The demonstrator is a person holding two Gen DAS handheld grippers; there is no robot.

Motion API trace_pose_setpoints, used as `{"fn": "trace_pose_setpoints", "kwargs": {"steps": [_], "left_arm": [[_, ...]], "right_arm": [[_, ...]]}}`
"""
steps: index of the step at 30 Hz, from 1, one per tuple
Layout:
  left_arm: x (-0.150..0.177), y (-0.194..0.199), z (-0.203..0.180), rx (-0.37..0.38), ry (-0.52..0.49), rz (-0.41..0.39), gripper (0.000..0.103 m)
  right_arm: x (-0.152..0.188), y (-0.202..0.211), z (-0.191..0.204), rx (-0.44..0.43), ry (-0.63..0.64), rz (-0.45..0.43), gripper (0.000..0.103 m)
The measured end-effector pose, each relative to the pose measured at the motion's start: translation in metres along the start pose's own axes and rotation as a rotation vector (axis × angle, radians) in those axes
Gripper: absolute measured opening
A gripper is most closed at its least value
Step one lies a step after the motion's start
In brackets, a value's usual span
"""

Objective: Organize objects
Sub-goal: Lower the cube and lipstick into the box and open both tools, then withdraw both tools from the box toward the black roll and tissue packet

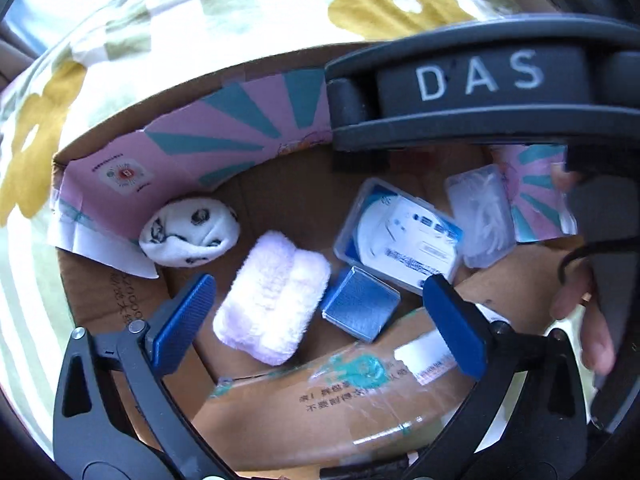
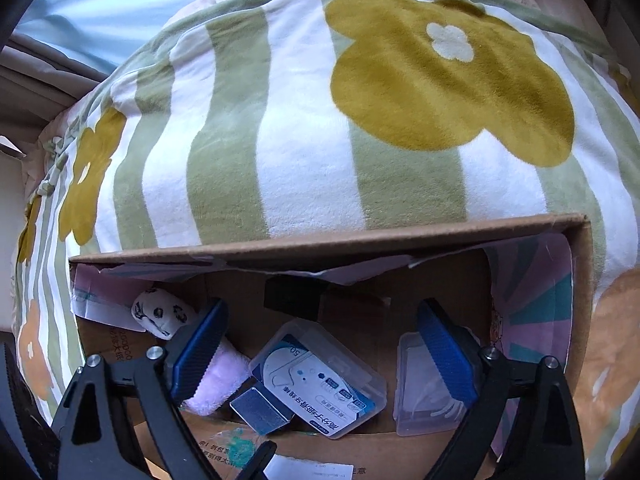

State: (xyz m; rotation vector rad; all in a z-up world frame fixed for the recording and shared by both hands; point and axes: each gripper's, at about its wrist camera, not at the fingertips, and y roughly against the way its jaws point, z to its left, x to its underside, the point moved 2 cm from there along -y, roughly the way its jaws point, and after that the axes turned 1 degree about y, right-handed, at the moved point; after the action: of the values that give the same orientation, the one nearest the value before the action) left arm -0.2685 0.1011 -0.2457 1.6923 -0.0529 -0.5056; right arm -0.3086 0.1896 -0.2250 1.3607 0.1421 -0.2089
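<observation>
Pink plush cloth (image 1: 272, 300): lies in cardboard box (image 1: 280, 60) beside patterned sock ball (image 1: 190, 236). Likely light, soft, compressible; pinch across its folded middle. Left hand-held gripper (image 1: 316, 320) and right hand-held gripper (image 2: 324, 356) spread, empty.

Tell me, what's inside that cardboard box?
Inside the cardboard box lie a rolled white sock, a fluffy pink cloth, a small blue case, a labelled plastic case and a clear case. The right gripper's body hides the far corner.
</observation>
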Motion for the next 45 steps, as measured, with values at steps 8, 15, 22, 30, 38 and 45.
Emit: {"fn": "trace_pose_setpoints", "kwargs": {"steps": [8,15,22,30,38,45], "left_arm": [[0.011,-0.009,0.007,0.006,0.031,-0.003,0.103],[0.008,-0.004,0.010,0.009,0.040,-0.021,0.103],[0.003,0.028,0.009,-0.010,0.050,-0.052,0.103],[0.009,0.108,0.012,-0.051,0.097,-0.120,0.103],[0.038,0.186,0.030,-0.085,0.188,-0.191,0.103],[0.076,0.245,0.033,-0.135,0.224,-0.265,0.103]], "right_arm": [[0.003,0.002,-0.002,0.021,0.005,0.005,0.094],[0.006,0.016,0.003,0.023,0.018,-0.006,0.094],[0.011,0.059,0.016,0.020,0.057,-0.060,0.094],[0.028,0.131,0.034,0.030,0.104,-0.172,0.094],[0.064,0.202,0.044,0.021,0.138,-0.247,0.094],[0.112,0.250,0.051,0.068,0.184,-0.305,0.094]]}}
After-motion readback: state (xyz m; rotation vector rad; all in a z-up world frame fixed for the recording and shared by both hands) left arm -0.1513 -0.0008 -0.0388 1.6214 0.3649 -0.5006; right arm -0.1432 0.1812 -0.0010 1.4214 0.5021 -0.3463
